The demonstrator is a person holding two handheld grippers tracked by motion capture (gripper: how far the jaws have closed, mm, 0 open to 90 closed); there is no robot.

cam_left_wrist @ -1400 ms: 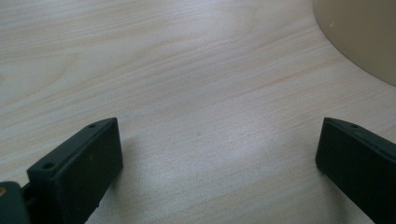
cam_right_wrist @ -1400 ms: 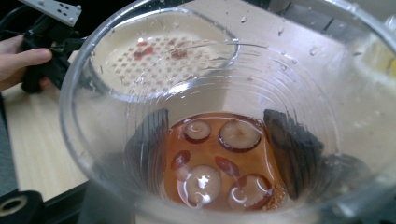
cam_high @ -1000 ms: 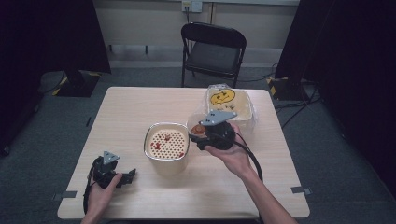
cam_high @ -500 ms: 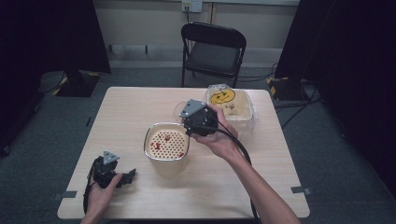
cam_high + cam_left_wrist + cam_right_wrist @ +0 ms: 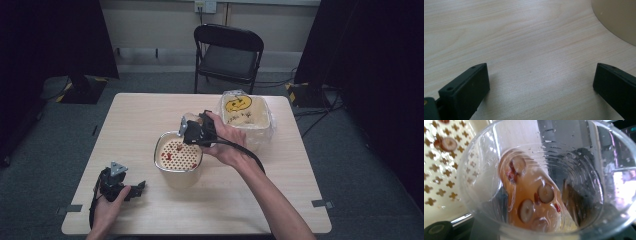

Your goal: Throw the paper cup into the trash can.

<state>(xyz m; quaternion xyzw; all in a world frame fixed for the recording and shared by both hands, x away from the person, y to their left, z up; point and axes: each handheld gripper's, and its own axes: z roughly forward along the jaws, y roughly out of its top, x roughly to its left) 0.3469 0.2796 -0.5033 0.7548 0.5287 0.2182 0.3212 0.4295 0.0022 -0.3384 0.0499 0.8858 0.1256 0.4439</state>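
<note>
My right gripper point(image 5: 192, 131) is shut on a clear plastic cup point(image 5: 544, 182), and its jaws have just been closing on it. The cup point(image 5: 192, 118) is tipped over the far right rim of a round cream strainer pot point(image 5: 161, 146). Inside the cup are orange-brown liquid, pale round slices and small red bits. The perforated strainer insert point(image 5: 439, 170) holds a slice and red bits. My left gripper point(image 5: 136, 188) rests on the table at the front left. It stands open point(image 5: 541, 87) with bare wood between its jaws.
A cream tub point(image 5: 260, 131) with a pumpkin face, wrapped in clear plastic, stands right of the strainer. The pot's cream wall point(image 5: 621, 20) rises just beyond the left gripper. A black folding chair point(image 5: 227, 50) stands behind the table point(image 5: 300, 190).
The right gripper has carried the cup leftward from in front of the tub to the strainer's rim and tipped it. The left gripper has stayed put.
</note>
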